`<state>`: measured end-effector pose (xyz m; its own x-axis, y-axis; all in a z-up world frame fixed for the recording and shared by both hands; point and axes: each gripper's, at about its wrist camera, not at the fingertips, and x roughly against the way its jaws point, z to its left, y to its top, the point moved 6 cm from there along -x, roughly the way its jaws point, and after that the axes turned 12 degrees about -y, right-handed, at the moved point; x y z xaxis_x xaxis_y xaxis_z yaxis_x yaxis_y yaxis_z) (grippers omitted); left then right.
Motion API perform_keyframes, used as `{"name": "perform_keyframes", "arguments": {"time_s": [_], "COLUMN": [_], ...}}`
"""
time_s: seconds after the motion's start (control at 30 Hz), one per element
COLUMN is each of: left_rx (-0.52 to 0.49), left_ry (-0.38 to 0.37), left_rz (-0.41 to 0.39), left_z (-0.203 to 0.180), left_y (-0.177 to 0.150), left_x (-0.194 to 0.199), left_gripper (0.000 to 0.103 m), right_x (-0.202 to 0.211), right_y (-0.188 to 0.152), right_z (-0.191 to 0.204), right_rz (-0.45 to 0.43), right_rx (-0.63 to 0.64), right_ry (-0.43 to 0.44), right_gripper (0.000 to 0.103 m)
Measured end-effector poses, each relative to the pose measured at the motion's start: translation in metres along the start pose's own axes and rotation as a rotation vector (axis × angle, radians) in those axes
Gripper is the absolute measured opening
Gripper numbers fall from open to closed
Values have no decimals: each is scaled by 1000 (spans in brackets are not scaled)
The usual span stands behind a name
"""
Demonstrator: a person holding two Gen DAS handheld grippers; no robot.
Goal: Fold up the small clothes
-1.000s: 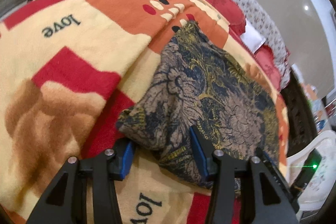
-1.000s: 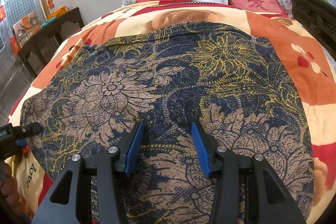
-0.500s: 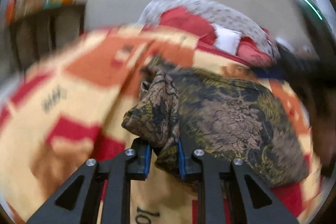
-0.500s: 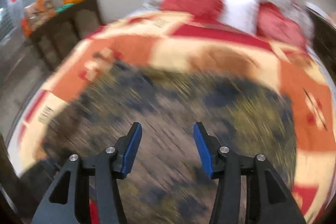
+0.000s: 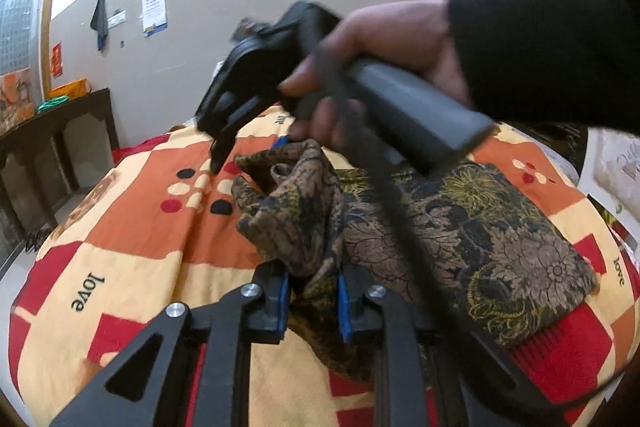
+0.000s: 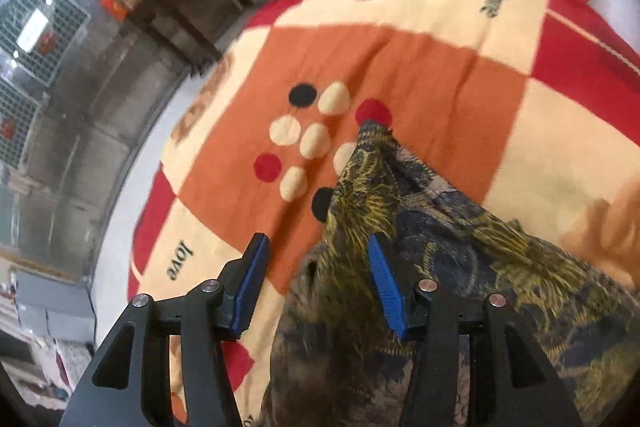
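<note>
Dark floral garment on a patchwork blanket, one corner pinched up by the left gripper.

The blanket [image 5: 132, 239] covers the bed; the garment [image 5: 480, 227] lies across its middle, its near corner bunched and lifted between the left gripper [image 5: 312, 301] pads, which are nearly together and clamped on the cloth. A hand [image 5: 384, 67] holds the right gripper [image 6: 316, 285] above the far corner, jaws about half open, nothing gripped.

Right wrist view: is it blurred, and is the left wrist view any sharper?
Right wrist view: motion-smeared across the checked red, orange and cream blanket and floral brown-and-navy garment. Left wrist view: mostly sharp; only the person's hand is smeared; ceiling lights glare.
</note>
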<state>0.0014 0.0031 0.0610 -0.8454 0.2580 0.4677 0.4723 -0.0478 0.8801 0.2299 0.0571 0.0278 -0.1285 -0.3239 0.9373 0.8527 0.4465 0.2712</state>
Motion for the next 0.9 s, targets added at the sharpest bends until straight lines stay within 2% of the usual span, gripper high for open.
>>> {"name": "perform_keyframes", "arguments": {"time_s": [0.1,0.3,0.33,0.4,0.47,0.6,0.7,0.9], "left_rx": [-8,-29,-33,-32,-38,-76,-109,-189], "left_ry": [-13,-54,-56,-61,-70,-95,-140,-244], "left_rz": [5,-1,-2,-2,-5,-20,-22,-11], "left_z": [-2,-11,-12,-12,-15,-34,-59,-116], "left_y": [-1,1,1,0,2,7,12,19], "left_x": [-2,-2,-2,0,2,12,16,18], "left_gripper": [19,18,18,18,17,17,16,16], "right_x": [-12,-32,-34,-34,-28,1,25,76], "right_y": [1,-3,-3,-4,-6,-15,-30,-69], "right_z": [10,9,7,3,-1,-22,-48,-109], "right_rz": [59,154,159,158,151,99,72,44], "right_rx": [57,172,179,170,153,105,64,8], "right_ry": [-24,-213,-252,-265,-251,-225,-226,-277], "right_gripper": [52,51,48,18,12,11,10,10]}}
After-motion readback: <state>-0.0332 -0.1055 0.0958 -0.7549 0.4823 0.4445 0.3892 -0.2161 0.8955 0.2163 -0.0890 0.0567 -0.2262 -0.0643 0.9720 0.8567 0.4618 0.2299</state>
